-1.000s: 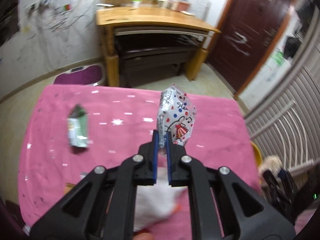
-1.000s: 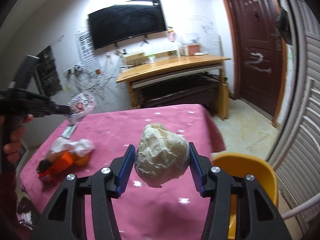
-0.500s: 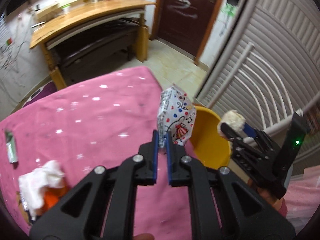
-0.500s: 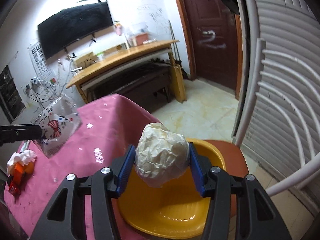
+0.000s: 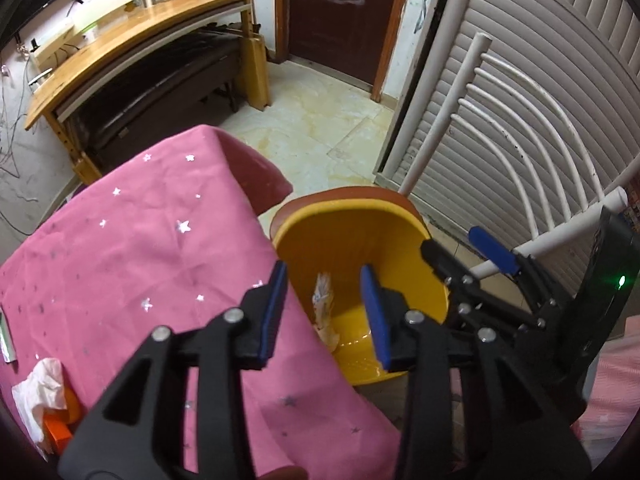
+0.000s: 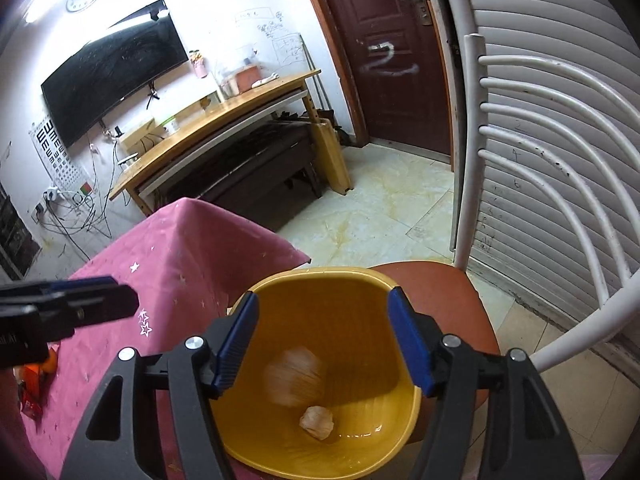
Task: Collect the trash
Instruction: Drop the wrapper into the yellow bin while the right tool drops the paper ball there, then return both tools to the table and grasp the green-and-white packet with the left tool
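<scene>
A yellow bin stands on a brown chair seat beside the pink-clothed table. My left gripper is open over the bin's near rim, with the printed snack wrapper dropping inside. My right gripper is open above the bin. A blurred paper ball is falling in, and a smaller crumpled wad lies on the bottom. The right gripper also shows in the left wrist view.
On the table's left end lie a white tissue over orange trash and a green wrapper. A white chair back rises right of the bin. A wooden desk and a door stand beyond.
Both grippers have opened over the bin. The wrapper has left the left gripper and the paper ball has left the right one; both are dropping in.
</scene>
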The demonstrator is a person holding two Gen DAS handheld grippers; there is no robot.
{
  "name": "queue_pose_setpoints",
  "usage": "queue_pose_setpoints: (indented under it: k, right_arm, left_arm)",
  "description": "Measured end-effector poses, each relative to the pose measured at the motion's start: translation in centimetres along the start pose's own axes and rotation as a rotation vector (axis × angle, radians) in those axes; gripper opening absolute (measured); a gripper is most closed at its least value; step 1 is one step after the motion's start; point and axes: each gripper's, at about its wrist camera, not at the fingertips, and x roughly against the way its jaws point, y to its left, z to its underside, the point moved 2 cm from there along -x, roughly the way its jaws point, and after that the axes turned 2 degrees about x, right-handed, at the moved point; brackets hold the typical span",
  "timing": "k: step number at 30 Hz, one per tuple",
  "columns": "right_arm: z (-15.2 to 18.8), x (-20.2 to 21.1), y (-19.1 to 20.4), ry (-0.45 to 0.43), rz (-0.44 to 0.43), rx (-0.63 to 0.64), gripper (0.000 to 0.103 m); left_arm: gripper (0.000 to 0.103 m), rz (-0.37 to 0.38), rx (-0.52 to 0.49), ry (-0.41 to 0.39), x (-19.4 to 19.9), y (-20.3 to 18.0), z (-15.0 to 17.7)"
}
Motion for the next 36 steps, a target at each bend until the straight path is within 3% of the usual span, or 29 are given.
queue_pose_setpoints:
  k: [9, 14, 19, 26, 32, 36]
  right_arm:
    - [-0.2, 0.5, 3.2, -0.022, -0.038, 0.06, 0.062]
    - [-0.1, 1.6, 6.7, -0.047, -0.088, 0.136, 0.062]
    - [-0.1, 2.8, 11.1, -0.068, -0.192, 0.198, 0.063]
    - [1.0, 3.6, 18.4, -0.044, -0.341, 0.299, 0.067]
    - [2.2, 4.5, 26.0, -0.019, -0.454, 0.427, 0.068]
    - [2.9, 5.0, 30.3, -0.002, -0.521, 0.496, 0.07]
  left_arm:
    - [0.037, 0.004, 0.05, -0.044, 3.6, 3.3, 2.2]
    - [0.045, -0.065, 0.069, -0.091, 6.9, 7.2, 3.1]
    - [0.056, -0.178, 0.123, -0.155, 10.9, 13.2, 4.5]
    - [0.06, -0.337, 0.247, -0.165, 14.2, 23.3, 6.8]
    - [0.068, -0.403, 0.36, -0.158, 15.5, 30.6, 9.0]
    - [0.069, -0.411, 0.432, -0.133, 15.1, 34.8, 10.8]
